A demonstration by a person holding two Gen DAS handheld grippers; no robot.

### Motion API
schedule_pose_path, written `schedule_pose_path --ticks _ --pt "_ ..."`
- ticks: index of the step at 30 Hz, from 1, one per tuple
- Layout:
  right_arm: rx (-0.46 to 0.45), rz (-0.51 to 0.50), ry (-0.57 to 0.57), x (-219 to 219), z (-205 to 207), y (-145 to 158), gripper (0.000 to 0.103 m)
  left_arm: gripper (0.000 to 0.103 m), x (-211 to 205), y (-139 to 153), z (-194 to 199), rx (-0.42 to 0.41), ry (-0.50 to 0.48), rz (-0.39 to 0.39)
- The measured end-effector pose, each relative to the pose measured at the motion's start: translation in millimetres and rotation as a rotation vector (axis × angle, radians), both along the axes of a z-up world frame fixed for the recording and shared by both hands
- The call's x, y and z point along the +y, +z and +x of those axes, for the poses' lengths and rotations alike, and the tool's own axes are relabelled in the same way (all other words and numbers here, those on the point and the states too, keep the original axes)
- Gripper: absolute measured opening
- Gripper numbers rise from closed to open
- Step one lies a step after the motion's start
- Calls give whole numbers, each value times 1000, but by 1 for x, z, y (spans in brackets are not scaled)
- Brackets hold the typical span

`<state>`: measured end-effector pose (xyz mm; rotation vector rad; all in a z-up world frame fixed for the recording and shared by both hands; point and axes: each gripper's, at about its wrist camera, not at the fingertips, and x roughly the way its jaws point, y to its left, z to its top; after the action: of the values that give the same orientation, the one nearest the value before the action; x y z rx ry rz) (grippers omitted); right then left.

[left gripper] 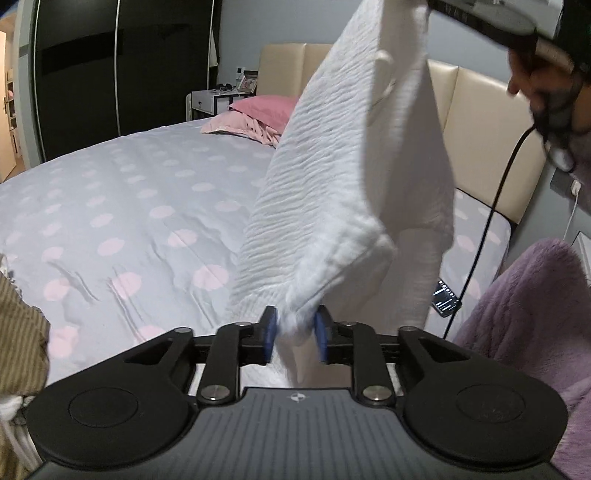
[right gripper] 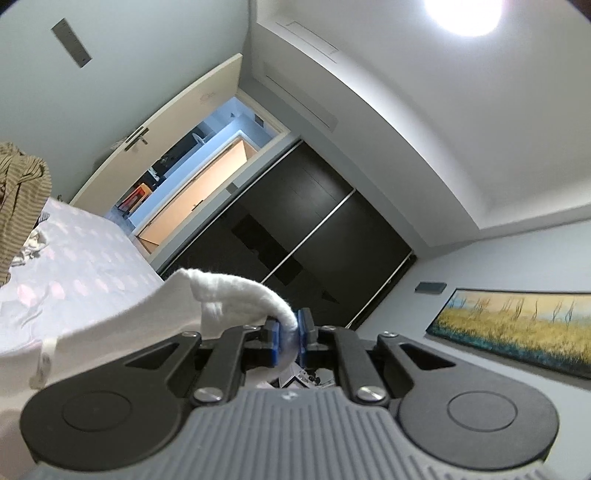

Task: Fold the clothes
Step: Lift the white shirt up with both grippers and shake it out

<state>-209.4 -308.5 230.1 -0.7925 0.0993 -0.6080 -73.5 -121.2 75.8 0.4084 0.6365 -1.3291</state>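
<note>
Garment, white ribbed knit (left gripper: 343,155): held up in air above bed (left gripper: 122,206), stretched between my two grippers, not touching the cover.
L gripper (left gripper: 295,334): blue pads clamped on a bunched lower edge of the knit; fabric rises from there up and to the right. I read it as closed on cloth.
R gripper (right gripper: 289,338): pads pinched on a rolled white edge of same garment (right gripper: 236,291); rest of cloth drapes off to the left. In L view the R unit (left gripper: 491,14) sits top right, w/ person's hand (left gripper: 535,85) on it.
Bed cover: grey w/ pink dots. Pink pillows (left gripper: 258,114) at far end by beige headboard (left gripper: 484,125).
Striped tan garment (left gripper: 18,332): near left edge, lying on bed.
Purple fluffy fabric (left gripper: 524,325): near right.
Phone (left gripper: 447,297), screen lit, on bed beside the purple fabric.
Dark wardrobe (right gripper: 314,236) far side; painting (right gripper: 517,328) on wall, right.
</note>
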Motion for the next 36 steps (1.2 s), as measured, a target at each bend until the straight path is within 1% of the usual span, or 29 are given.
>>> schedule_pose_path --ticks 1,3,5,10,11,12,13,14,15,16,18,20,23,26,28,30,33,36 --pt "2 -3 0 0 -1 0 11 31 -2 -5 -1 -5 4 2" --pt "6 -10 0 1 -2 -1 11 42 -5 -12 -8 -43 16 -5" --pt "9 -17 1 2 -4 -2 11 44 -7 -17 -17 -90 20 -16" --pt "19 -31 -2 3 -7 -4 11 43 -12 -23 -41 -242 5 -51" --pt "20 -32 -5 2 -8 -5 11 37 -13 -22 -42 -248 10 -59" --pt "22 -32 -8 1 -9 -6 11 23 -12 -19 -42 -236 8 -73" --pt "24 -32 -12 0 -11 -6 11 18 -10 -16 -40 -218 4 -90" --pt "24 -30 -16 -2 -13 -6 11 10 -8 -13 -38 -204 2 -110" --pt "24 -27 -22 -4 -15 -5 11 7 -5 -7 -36 -198 13 -134" --pt "24 -25 -30 -6 -18 -4 11 7 -1 -1 -34 -194 29 -158" --pt "20 -19 -46 -11 -24 -1 11 6 9 21 -27 -192 81 -223" --pt "8 -14 -61 -16 -33 2 11 5 25 51 -19 -191 149 -294" --pt "-47 -2 -71 -19 -51 15 11 5 59 107 -5 -197 259 -420" --pt "-105 13 -78 -22 -70 30 11 5 91 164 -1 -233 327 -551" --pt "-159 40 -66 -21 -87 44 11 5 107 198 -8 -267 331 -635" --pt "-213 54 -47 -17 -102 58 11 5 116 229 -24 -320 314 -681" --pt "-295 86 -19 -6 -123 78 11 5 122 260 -46 -378 293 -702" --pt "-363 133 18 5 -145 98 11 5 130 279 -65 -419 287 -721"
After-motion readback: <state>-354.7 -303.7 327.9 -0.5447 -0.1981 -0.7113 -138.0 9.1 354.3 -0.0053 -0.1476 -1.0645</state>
